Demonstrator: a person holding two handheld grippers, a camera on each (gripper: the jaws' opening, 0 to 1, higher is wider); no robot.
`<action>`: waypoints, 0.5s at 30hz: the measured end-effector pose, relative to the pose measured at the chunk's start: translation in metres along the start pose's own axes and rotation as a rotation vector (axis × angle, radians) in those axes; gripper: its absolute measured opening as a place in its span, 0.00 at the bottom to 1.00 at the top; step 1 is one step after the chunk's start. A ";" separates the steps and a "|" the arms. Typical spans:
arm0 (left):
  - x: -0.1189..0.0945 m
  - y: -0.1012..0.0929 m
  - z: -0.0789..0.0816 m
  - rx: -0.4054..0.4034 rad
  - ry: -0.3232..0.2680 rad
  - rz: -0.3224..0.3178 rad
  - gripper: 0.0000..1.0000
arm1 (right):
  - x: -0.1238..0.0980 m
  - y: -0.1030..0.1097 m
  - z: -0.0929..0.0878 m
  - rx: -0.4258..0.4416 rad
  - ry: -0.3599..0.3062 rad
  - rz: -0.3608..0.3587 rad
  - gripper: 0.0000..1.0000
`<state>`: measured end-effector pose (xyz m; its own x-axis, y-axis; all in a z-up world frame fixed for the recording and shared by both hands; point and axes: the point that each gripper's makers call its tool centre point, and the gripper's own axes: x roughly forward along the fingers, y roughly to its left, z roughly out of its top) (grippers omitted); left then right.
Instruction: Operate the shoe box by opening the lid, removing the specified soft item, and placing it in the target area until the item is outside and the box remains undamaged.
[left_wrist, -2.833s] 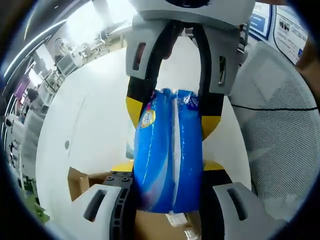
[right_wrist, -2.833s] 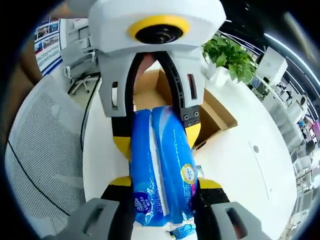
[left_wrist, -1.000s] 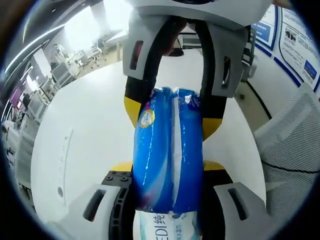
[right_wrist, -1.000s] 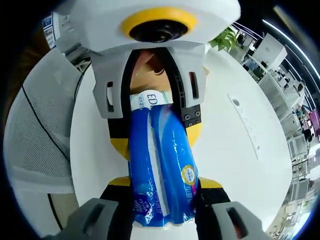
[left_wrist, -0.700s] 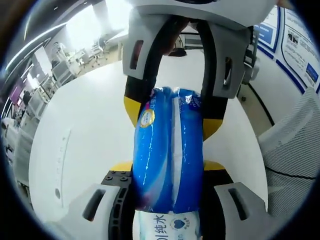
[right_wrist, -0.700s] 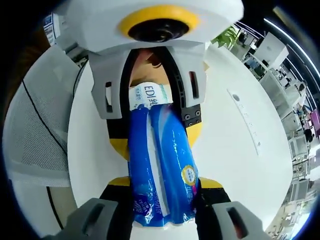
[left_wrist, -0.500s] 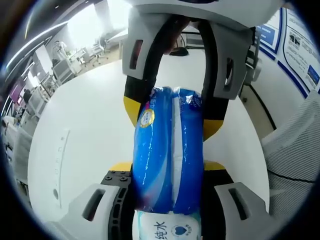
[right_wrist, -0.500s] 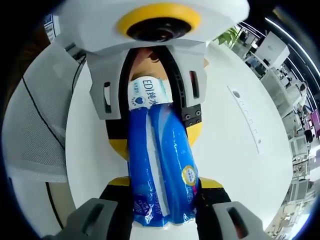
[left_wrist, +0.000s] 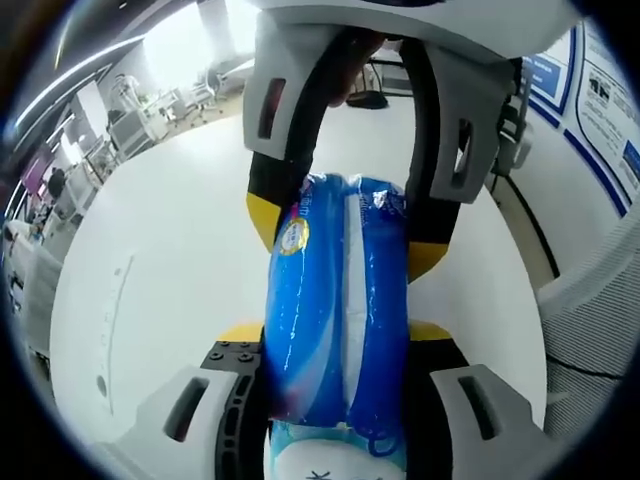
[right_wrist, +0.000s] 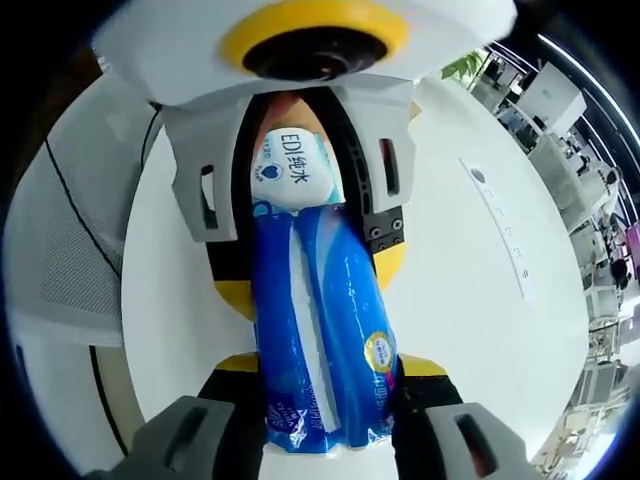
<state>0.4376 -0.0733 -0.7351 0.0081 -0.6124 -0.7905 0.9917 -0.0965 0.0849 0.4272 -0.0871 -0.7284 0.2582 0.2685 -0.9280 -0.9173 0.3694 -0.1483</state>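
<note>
Blue soft pack (left_wrist: 338, 300) pinched endwise between both claws.

The left gripper (left_wrist: 335, 335) and the right gripper (right_wrist: 322, 365) are facing each other head-on, each one's jaws clamping an opposite end of the same blue packet (left_wrist: 338, 310). In the left gripper view, the right gripper is reaching in from the top; in the right gripper view, the left gripper is doing likewise. Both pairs of jaws are pressing the packet's sides.

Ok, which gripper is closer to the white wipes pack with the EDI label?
Left. The white wipes pack shows between the left gripper's jaws, behind the blue pack that both clamp; the right gripper grips the far end.
</note>
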 end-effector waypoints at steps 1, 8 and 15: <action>0.001 0.000 -0.001 -0.001 0.001 -0.001 0.50 | 0.001 0.000 0.000 -0.001 0.001 0.001 0.46; 0.009 0.003 -0.004 -0.037 0.005 0.003 0.51 | 0.010 -0.001 -0.003 -0.008 0.009 0.005 0.47; 0.017 0.001 -0.011 -0.053 0.016 0.001 0.53 | 0.021 0.002 -0.006 0.004 0.001 0.014 0.49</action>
<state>0.4404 -0.0749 -0.7549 0.0104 -0.5994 -0.8004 0.9971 -0.0542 0.0536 0.4289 -0.0861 -0.7502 0.2451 0.2724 -0.9305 -0.9195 0.3696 -0.1340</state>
